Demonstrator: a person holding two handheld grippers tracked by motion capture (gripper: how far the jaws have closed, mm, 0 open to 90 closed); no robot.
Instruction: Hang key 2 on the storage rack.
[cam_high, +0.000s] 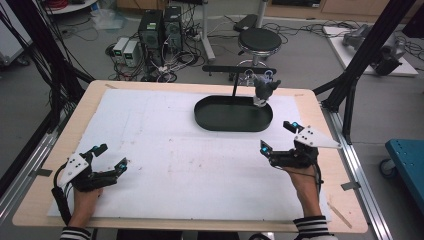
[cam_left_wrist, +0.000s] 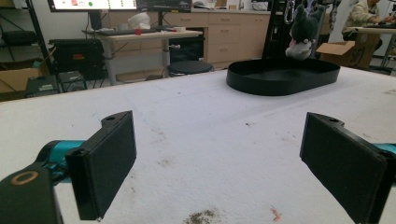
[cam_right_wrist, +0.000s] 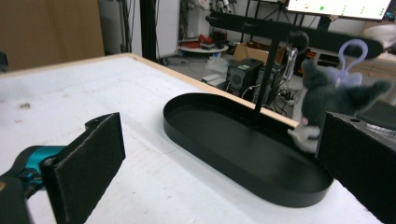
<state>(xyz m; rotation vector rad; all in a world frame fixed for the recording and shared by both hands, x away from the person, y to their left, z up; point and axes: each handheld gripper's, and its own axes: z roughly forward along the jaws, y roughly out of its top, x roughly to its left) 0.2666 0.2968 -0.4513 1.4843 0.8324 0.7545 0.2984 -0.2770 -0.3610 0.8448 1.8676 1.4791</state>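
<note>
Left gripper (cam_high: 111, 156) sits near the desk's (cam_high: 55, 150) front-left corner, jaws wide apart, nothing between them. Right gripper (cam_high: 276, 136) is near the front-right edge, also spread wide and empty, aimed at the tray (cam_high: 233, 114). The black oval tray lies at the desk's far edge, right of centre. The grey plush toy (cam_high: 263, 90) hangs from the black rack (cam_high: 239, 69) by a clip over the tray's right end, well apart from both grippers.
</note>
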